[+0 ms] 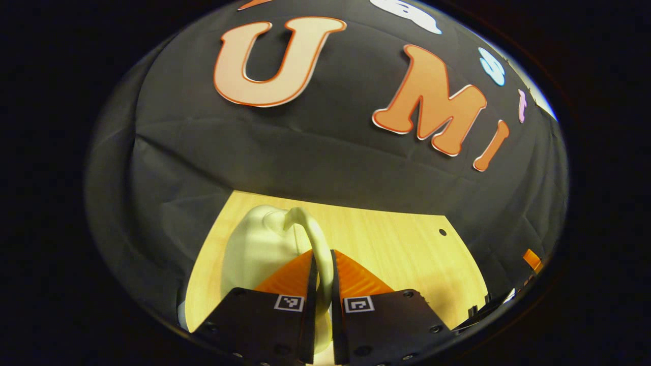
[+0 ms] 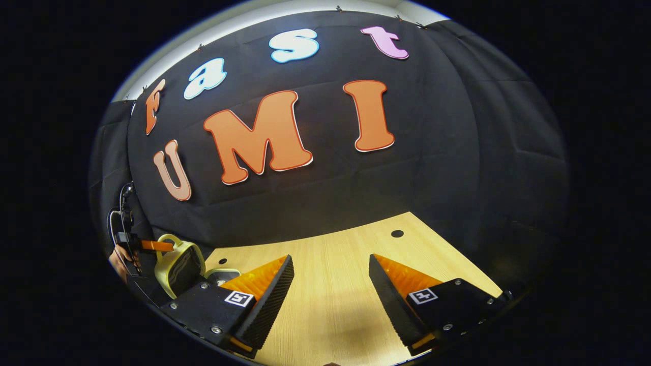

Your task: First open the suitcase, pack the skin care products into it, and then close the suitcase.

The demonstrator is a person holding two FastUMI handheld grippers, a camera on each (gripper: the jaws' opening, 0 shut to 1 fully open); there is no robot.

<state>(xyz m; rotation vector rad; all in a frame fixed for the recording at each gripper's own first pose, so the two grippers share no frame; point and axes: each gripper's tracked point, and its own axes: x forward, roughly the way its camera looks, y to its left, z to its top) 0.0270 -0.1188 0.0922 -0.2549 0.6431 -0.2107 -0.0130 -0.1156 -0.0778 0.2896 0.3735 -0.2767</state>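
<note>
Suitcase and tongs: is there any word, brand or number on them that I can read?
None. The suitcase shows no readable print in either view.
The square markers on the left tongs and right tongs are black-and-white patterns, not letters.

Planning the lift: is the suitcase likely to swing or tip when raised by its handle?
Probably it swings: the left gripper pinches only the thin arched handle of the suitcase. It stands upright on the table, so it may tip. The shell looks rigid, likely light.
</note>
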